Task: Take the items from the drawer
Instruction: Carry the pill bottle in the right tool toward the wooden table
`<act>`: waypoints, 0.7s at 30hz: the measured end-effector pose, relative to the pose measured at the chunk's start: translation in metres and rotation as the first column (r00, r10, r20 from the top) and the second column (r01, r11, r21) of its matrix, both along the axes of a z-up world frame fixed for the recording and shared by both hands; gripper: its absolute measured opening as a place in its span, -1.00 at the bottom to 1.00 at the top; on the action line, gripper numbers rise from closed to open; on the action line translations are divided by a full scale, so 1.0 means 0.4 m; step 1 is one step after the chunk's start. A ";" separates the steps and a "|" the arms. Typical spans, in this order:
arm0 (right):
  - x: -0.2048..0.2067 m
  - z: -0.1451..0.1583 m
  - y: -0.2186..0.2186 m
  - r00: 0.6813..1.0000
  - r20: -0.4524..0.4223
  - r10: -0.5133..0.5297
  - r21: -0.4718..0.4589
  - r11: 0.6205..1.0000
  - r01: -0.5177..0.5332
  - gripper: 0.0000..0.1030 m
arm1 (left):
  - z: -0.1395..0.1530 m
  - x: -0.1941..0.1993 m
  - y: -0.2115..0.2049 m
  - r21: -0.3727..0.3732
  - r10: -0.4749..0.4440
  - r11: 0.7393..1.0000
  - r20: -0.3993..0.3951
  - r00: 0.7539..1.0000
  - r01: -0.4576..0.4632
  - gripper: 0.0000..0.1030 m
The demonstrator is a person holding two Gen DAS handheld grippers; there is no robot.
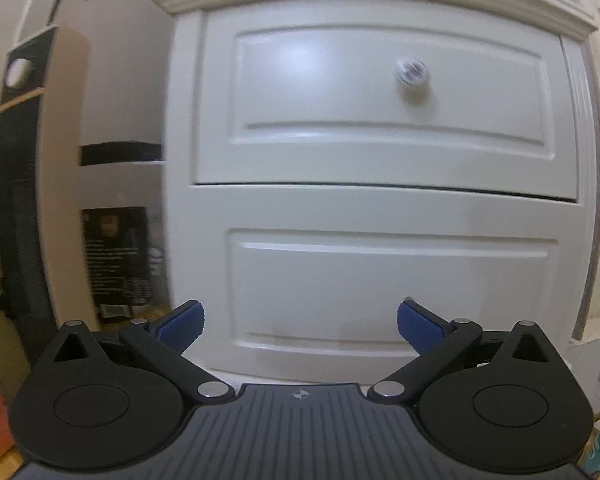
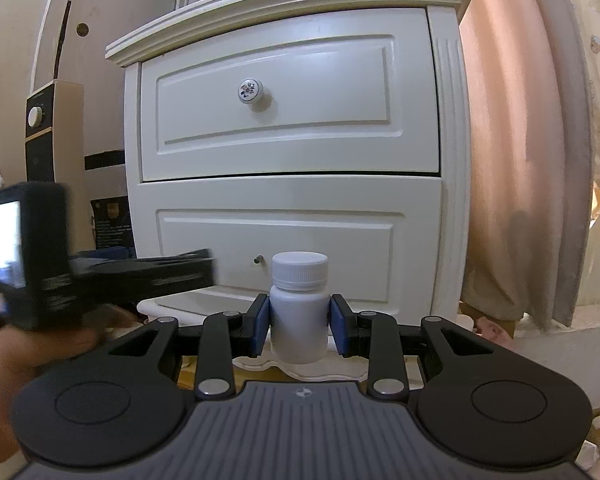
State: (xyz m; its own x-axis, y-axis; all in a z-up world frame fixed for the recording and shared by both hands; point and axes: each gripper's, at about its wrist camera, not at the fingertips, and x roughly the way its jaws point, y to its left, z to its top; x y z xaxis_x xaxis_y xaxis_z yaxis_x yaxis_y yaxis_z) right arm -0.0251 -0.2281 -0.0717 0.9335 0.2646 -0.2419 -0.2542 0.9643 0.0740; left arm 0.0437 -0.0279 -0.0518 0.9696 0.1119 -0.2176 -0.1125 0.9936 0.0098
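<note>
A white bottle [image 2: 299,312] is clamped at its body by the right gripper [image 2: 299,330], low in the frame's centre. It is judged light, rigid and smooth-walled. The left gripper [image 1: 300,322] is spread wide, empty, before both shut drawers.

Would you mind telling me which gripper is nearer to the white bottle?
Right. The right gripper is shut on the white bottle, one pad on each side. The left gripper is open and empty, off to the bottle's left, facing the nightstand.
</note>
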 end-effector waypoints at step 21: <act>0.002 -0.025 0.035 1.000 -0.008 0.024 0.012 1.000 -0.024 -0.38 | 0.034 -0.224 0.123 -0.027 -0.034 0.999 0.019 0.999 0.035 1.00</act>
State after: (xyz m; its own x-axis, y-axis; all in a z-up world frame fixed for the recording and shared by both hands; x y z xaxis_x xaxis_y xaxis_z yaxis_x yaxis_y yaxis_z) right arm -0.0245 -0.2143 -0.0816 0.9249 0.2899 -0.2460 -0.2766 0.9570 0.0874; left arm -0.0459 0.0215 -0.0383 0.9767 0.0728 -0.2017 -0.0782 0.9968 -0.0188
